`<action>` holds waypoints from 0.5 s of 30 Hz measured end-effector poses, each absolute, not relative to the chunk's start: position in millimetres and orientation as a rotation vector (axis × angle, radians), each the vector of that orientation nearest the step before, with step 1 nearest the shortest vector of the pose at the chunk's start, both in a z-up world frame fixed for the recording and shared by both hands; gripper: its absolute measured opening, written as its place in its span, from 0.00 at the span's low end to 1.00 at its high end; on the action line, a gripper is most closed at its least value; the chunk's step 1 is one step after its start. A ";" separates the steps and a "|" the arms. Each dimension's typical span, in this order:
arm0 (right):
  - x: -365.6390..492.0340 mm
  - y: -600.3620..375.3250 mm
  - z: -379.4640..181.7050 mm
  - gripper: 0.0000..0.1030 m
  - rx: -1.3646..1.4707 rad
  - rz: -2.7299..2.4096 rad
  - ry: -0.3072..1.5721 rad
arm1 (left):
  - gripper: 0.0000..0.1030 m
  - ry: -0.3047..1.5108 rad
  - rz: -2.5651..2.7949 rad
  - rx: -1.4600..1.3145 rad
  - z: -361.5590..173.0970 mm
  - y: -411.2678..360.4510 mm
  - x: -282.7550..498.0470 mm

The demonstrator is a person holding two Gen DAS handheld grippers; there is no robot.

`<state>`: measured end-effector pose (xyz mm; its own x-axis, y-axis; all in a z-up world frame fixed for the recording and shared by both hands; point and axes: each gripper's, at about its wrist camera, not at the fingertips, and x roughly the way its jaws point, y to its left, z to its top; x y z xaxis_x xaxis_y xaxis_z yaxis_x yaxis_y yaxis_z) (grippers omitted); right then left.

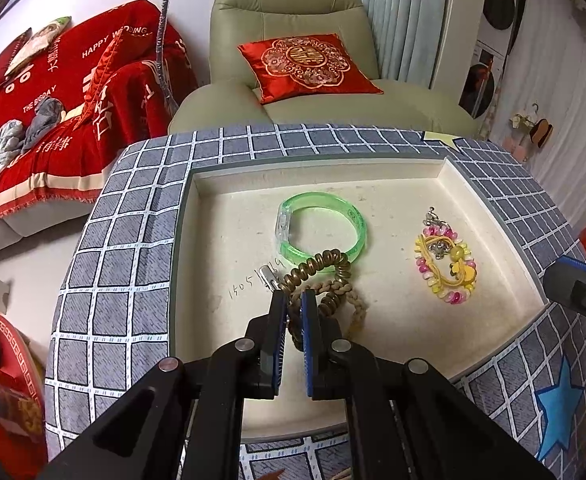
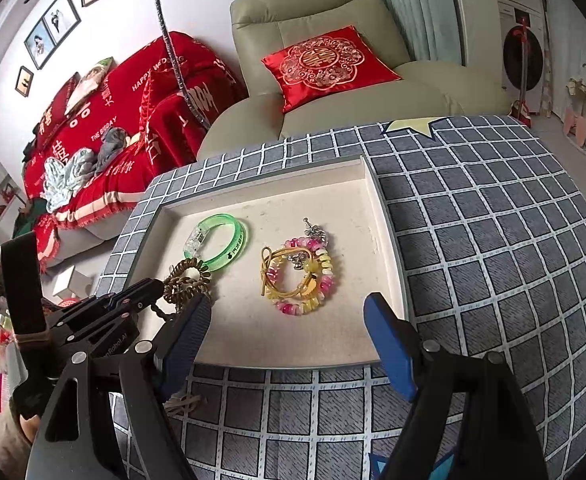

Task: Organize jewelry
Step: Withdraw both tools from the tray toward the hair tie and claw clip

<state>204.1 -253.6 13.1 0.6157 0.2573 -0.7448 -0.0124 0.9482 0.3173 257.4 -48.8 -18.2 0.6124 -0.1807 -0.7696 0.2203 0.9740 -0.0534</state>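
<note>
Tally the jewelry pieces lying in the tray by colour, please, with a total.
Green, translucent plastic bangle: 1
Bronze-brown coiled spiral band: 1
Tan braided cord: 1
Pink-and-yellow beaded bracelet bundle with yellow cord: 1 cluster; separate strands cannot be told apart
Total in the cream-lined tray: 4

translucent green bangle [image 1: 321,227], pink-and-yellow beaded bracelet [image 1: 447,268], grey grid-checked tablecloth [image 1: 113,264]
</note>
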 end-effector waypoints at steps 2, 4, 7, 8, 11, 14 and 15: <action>202.4 -256.4 13.4 0.79 0.304 0.156 0.896 | 1.00 0.866 -0.212 0.042 -14.9 -47.6 255.0; 202.0 -258.2 12.7 0.79 0.304 0.153 0.897 | 1.00 0.841 -0.218 0.037 -12.1 -46.9 253.2; 200.6 -259.5 12.7 0.79 0.300 0.150 0.892 | 1.00 0.829 -0.212 0.056 -13.3 -50.1 254.2; 199.6 -258.8 13.6 0.82 0.297 0.153 0.885 | 1.00 0.825 -0.210 0.061 -13.2 -50.7 254.8; 193.3 -255.1 18.9 1.00 0.279 0.157 0.834 | 1.00 0.823 -0.202 0.069 -15.0 -51.8 255.6; 188.3 -253.3 24.6 1.00 0.287 0.175 0.796 | 1.00 0.823 -0.197 0.067 -11.5 -48.3 253.7; 187.8 -252.5 25.5 1.00 0.289 0.178 0.797 | 1.00 0.823 -0.197 0.067 -11.6 -47.9 253.7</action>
